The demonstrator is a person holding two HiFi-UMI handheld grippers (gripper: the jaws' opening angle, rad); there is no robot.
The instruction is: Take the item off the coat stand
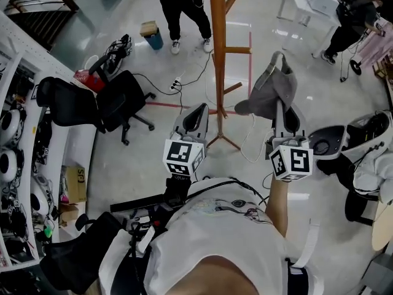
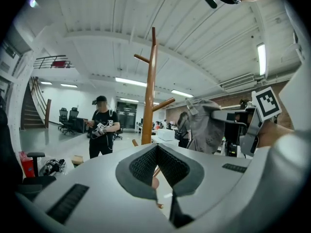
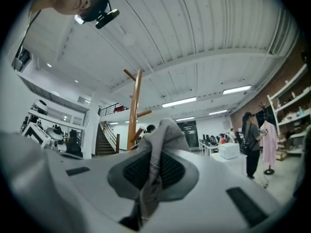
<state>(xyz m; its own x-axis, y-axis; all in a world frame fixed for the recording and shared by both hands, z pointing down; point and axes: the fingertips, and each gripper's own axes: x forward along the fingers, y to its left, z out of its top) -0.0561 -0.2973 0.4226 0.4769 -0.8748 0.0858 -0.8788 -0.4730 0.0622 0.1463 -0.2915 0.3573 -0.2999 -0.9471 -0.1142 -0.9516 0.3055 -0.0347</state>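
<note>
Glossy grey floor crossed by red tape lines filled the head view. From it rose the wooden coat stand, a round post with short angled pegs. The right gripper held a soft grey cap to the right of the post. The cloth was slumped and creased, a thin strap looped at its top, and it hung apart from the pegs. The left gripper sat level with it on the other side of the stand's feet. A black office chair stood further left, near a white counter.

From the left gripper view, the left gripper showed its ribbed dark pads drawn together at the tips, with nothing between them. Beyond stood the coat stand, with a person in black to its left. On the right, the grey cap drooped from the other gripper.

From the right gripper view, under a ribbed white ceiling, the right gripper had its jaws closed on the cap. A fold of the fabric was pinched between the textured pads and bulged above them. The coat stand stood behind, off to the left.
</note>
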